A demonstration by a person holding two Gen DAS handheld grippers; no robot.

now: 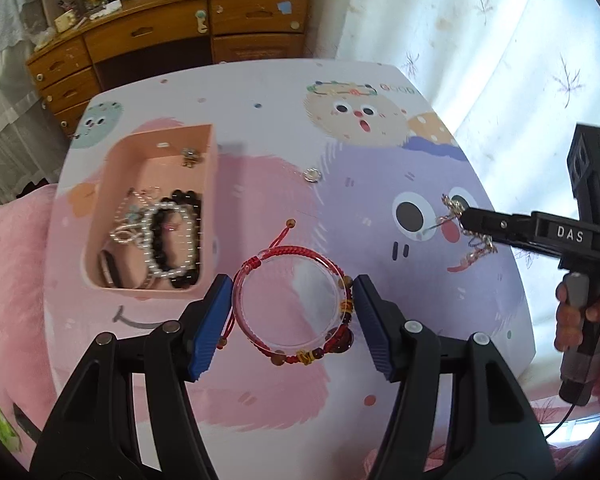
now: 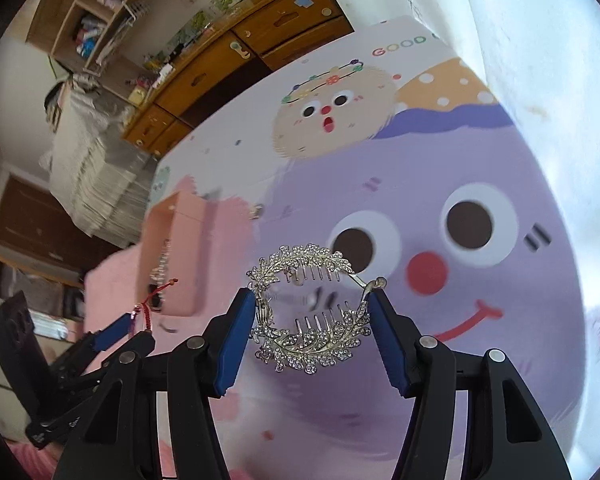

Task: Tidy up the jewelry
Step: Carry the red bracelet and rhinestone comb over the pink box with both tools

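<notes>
Left gripper [image 1: 290, 314] fingers pinch the bracelets [image 1: 296, 300] across their width; right gripper [image 2: 314, 322] fingers likewise clamp the rhinestone hair comb [image 2: 310, 312], probably bound for the pink box [image 1: 156, 216] beyond the left fingers.

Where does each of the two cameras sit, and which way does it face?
Left wrist: rides the left gripper, looking down along its blue pads at the red bracelets they clamp; the person's hand shows at right.
Right wrist: rides the right gripper, looking down at the rhinestone hair comb it clamps; no hand in view.
Shared: the cartoon table, the pink box, the wooden dresser, and each other's gripper.
</notes>
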